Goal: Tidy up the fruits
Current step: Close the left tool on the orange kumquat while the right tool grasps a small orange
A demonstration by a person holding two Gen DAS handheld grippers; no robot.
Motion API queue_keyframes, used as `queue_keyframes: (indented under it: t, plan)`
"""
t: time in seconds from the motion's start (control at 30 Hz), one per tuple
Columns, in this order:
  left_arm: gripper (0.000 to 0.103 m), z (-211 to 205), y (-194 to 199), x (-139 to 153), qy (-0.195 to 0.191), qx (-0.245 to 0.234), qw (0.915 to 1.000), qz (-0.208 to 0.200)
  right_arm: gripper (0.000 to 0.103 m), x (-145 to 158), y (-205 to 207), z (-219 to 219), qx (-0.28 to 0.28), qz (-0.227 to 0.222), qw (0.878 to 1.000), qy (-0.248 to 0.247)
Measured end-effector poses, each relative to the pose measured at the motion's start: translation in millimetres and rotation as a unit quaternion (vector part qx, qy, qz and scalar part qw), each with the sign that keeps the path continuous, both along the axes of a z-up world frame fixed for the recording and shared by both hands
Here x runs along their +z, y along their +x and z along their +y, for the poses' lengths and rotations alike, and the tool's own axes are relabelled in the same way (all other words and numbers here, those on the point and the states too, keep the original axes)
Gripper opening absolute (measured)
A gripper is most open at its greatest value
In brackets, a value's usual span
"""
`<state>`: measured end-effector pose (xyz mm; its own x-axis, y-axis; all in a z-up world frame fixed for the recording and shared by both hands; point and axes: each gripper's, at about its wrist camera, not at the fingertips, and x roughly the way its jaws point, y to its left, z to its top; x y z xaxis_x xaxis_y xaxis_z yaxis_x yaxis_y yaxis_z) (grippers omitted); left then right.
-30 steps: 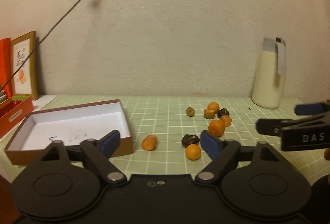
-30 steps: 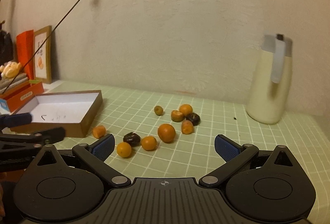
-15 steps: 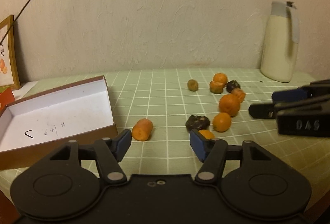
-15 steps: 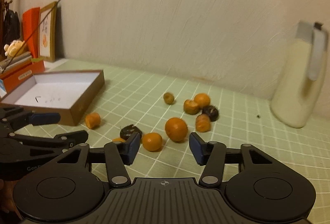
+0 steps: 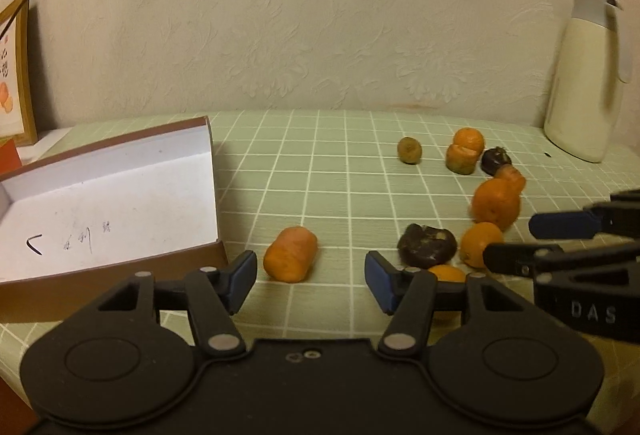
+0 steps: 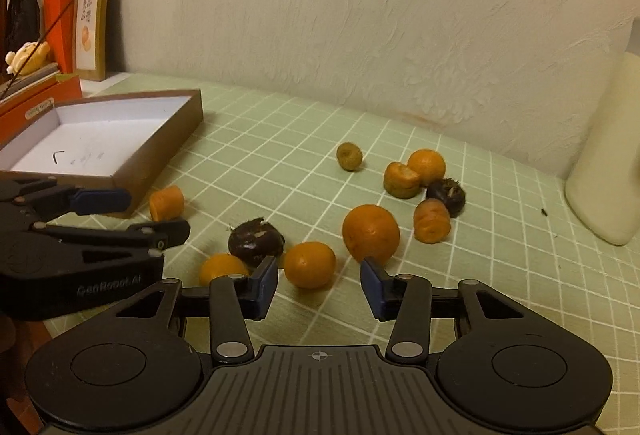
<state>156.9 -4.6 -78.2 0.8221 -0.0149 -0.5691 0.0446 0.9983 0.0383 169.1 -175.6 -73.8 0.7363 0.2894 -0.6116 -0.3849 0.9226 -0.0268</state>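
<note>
The left claw (image 5: 310, 285) is open and holds nothing. An orange chunk (image 5: 291, 254) lies just past its tips, near the corner of the brown box (image 5: 120, 275). The right claw (image 6: 319, 287) is open too, with a small orange (image 6: 309, 264) right between its tips. No fruit is in the box yet, so I think this is the reach-and-grab step. Next, each claw should slide around its fruit and squeeze softly, since round fruit can roll.
</note>
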Motion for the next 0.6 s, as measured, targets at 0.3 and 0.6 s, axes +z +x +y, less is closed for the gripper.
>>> queue_keyframes:
  t: [0.3,0.6]
  plan:
    - [0.051,1.2,18.5,-7.2,0.000,0.013,0.9998,0.012,0.045,-6.3,13.1,9.5,0.004,0.011,1.000,-0.003]
    - [0.051,-1.5,28.7,-14.2,0.004,0.016,0.9997,0.018,0.044,-11.6,23.6,15.7,0.000,0.023,1.000,-0.005]
